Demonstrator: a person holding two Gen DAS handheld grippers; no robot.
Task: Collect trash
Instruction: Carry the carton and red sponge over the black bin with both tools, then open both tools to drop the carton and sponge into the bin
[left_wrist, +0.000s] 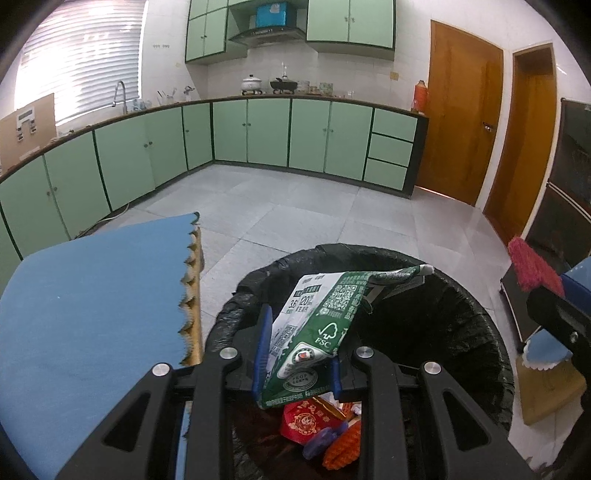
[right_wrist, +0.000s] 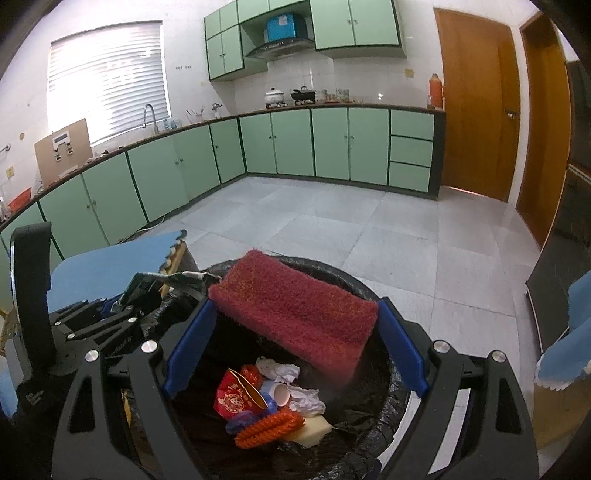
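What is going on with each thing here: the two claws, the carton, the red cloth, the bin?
Left gripper: shut on the green carton, above the bin.
Green carton: flattened, crumpled, held.
Right gripper: holding the red cloth between its blue fingers.
Red cloth: folded, held over the bin.
Bin: open, lined with a black bag, partly filled.
Rubbish in bin: loose pile of paper and wrappers.

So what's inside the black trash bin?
Inside the black-bagged trash bin: a red printed wrapper, crumpled white tissues, an orange ridged piece, something blue and a pale yellow block. Anything underneath that pile is hidden.
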